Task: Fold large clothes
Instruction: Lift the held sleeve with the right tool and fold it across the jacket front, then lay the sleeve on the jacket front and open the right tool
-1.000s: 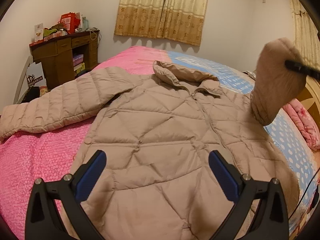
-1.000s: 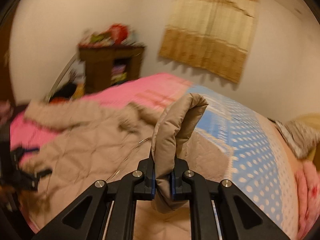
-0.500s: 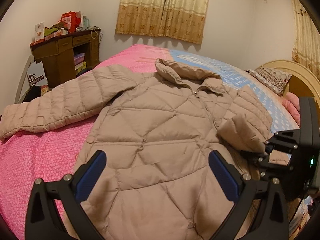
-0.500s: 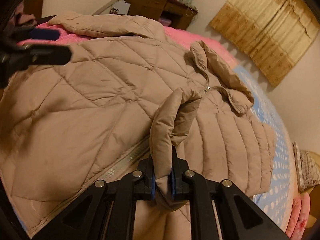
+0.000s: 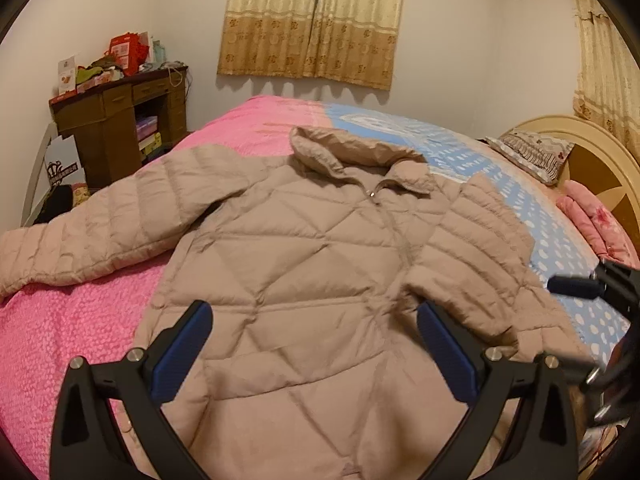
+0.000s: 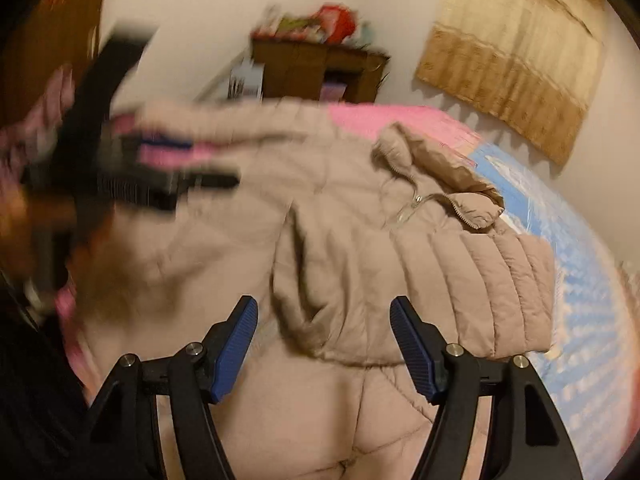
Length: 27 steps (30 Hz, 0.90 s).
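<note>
Jacket point(image 5: 304, 264) lies face up across the bed point(image 5: 60, 332), collar point(image 5: 352, 156) toward the far edge, hem toward the near edge where both claws work. It is a beige quilted puffer: diamond stitching over the body, straight ribbed channels down the sleeves, a soft stand-up collar and a small metal zip pull at the throat.

One sleeve point(image 6: 460, 280) is already folded in over the chest, its cuff resting near the zip line. The right claw point(image 6: 324, 340) has just been opening; its jaws now stand apart with the folded sleeve's cuff end lying just ahead of them, not pinched by the blue ribbed pads. The left claw point(image 5: 312, 348) hovers over the lower body of the jacket with its jaws wide apart and nothing gripped.

The other sleeve point(image 5: 92, 236) is stretched out flat toward the bed's left edge, over the pink bedspread. I judge the fold about a third done: that sleeve has to come in, then the body needs doubling from hem to collar.

The padding is thick and springy, so folds will probably puff back unless pressed flat. The bedspread is nubbly pink on one side and blue with white dots on the other.
</note>
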Motion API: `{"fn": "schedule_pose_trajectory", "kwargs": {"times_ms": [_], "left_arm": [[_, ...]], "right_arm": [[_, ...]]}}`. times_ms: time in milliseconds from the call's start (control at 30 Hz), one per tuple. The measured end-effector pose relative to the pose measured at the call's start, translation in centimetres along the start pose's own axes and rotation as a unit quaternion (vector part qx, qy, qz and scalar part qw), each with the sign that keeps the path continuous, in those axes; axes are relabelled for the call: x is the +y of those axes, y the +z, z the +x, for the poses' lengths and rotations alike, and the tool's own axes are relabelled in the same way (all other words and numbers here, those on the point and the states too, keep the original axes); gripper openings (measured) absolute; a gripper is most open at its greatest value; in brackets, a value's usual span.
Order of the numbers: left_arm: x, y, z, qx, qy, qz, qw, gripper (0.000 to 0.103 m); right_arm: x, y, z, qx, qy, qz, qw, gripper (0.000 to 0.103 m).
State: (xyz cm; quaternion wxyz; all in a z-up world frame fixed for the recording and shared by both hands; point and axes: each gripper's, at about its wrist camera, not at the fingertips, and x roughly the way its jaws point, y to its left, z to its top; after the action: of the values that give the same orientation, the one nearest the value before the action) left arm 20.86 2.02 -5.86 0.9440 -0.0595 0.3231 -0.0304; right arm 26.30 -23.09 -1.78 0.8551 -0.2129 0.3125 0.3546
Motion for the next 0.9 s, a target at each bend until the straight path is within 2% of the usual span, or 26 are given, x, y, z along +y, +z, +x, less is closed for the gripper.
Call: {"fn": "schedule_pose_trajectory", "kwargs": {"times_ms": [33,167,233,300,333,400,433,533,600,667,800,867,900], "left_arm": [[-0.4,0.3,-0.1,-0.003,-0.001,0.001,1.0,0.103],[-2.6,1.1,0.7,-0.007,0.002,0.031,0.9995,0.103],[-3.7,1.4,1.4,0.0,-0.013,0.034,0.9993,0.103],[-4.9,1.4,2.2,0.008,-0.025,0.037,0.999,0.103],[-5.7,1.4,2.7,0.012,-0.028,0.046,0.9985,0.103],[-6.8,1.0,3.6,0.02,-0.021,0.063,0.9976,0.103],[-7.3,0.6,4.5,0.03,-0.015,0.074,0.9967,0.103],[-7.6,-0.4,6.0,0.059,-0.004,0.083,0.9948,0.103],[-7.5,-1.1,6.9,0.075,0.002,0.083,0.9937,0.103],[-7.5,-1.7,7.6,0.085,0.01,0.088,0.9924,0.103],[-7.5,-1.9,7.4,0.088,0.011,0.082,0.9927,0.103],[-7.1,-1.0,5.5,0.061,-0.014,0.056,0.9965,0.103],[-6.9,-0.3,4.1,0.038,-0.014,0.051,0.9979,0.103]], "right_arm": [[-1.1,0.3,-0.3,-0.014,0.004,0.026,1.0,0.069],[-5.0,1.2,1.7,-0.004,-0.085,0.078,0.993,0.069],[-7.8,1.2,2.8,-0.004,-0.101,0.122,0.987,0.069],[-11.4,0.9,4.0,-0.004,-0.103,0.187,0.977,0.069],[-14.0,0.4,4.8,-0.011,-0.09,0.237,0.967,0.069],[-17.3,-0.4,6.1,-0.009,-0.065,0.294,0.954,0.069],[-18.7,-1.0,7.3,0.002,-0.068,0.312,0.948,0.069],[-21.0,-2.7,11.4,0.071,-0.103,0.312,0.942,0.069],[-21.7,-4.3,12.8,0.093,-0.109,0.332,0.932,0.069],[-22.4,-5.2,13.3,0.07,-0.101,0.353,0.927,0.069],[-21.8,-5.3,13.6,0.068,-0.111,0.344,0.93,0.07],[-21.2,-4.9,13.2,0.078,-0.114,0.332,0.933,0.07],[-21.1,-4.5,12.7,0.077,-0.109,0.326,0.936,0.07]]}}
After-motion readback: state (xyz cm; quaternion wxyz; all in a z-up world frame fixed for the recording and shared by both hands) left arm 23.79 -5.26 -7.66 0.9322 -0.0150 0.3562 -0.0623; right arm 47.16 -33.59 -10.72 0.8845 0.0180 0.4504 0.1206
